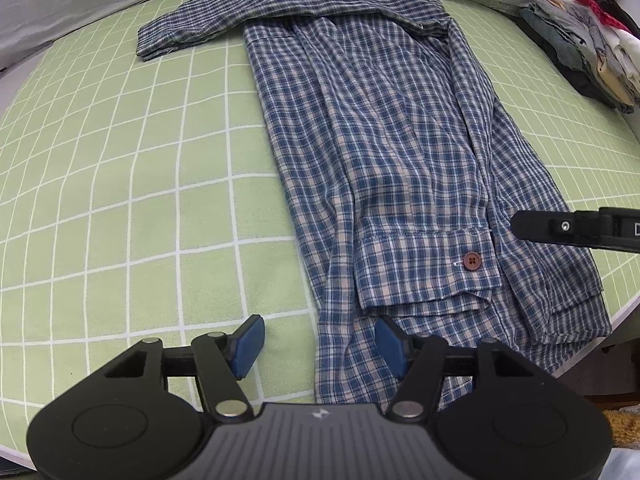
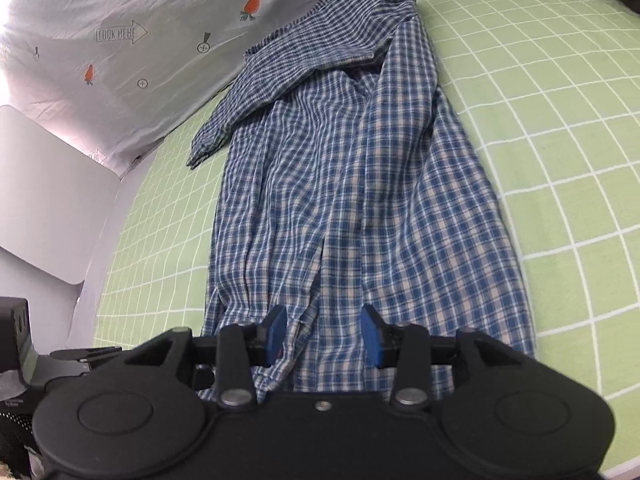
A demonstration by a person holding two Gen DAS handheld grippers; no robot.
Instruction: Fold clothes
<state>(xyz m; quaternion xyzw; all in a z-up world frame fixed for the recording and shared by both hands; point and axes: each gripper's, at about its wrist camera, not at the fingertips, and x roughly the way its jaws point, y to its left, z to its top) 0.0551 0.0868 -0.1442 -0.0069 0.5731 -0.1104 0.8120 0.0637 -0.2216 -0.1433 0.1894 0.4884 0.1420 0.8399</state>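
At the near hem of the shirt, the left gripper (image 1: 320, 344) has its jaws spread wide, nothing between the blue pads (image 1: 250, 344). One pad sits over the bare green sheet, the other over the shirt's lower edge; contact with the cloth cannot be told.

Right gripper (image 2: 323, 334): jaws also well apart, blue pads (image 2: 276, 332) on either side of a raised fold of fabric at the hem. The fold lies between the pads but is not pinched. In the left wrist view, this gripper enters from the right edge as a black body (image 1: 576, 230) above the shirt's right side.

Plaid button-up shirt (image 1: 380, 140): blue, white and beige check, lying lengthwise on the bed, narrowed with its sides folded in. One sleeve runs down the middle, cuff (image 1: 428, 268) near the hem, brown button (image 1: 471, 261) showing on it. The other sleeve (image 1: 192, 26) lies across the far end, pointing left, its cuff on the sheet. Cloth is creased along its length.

Green sheet with white grid (image 1: 120, 200) covers the bed under the shirt. Grey printed fabric (image 2: 120, 40) with carrots and a "LOOK HERE" arrow borders the far side. Stack of folded clothes (image 1: 588, 40) sits at the far right corner, well apart from the shirt.
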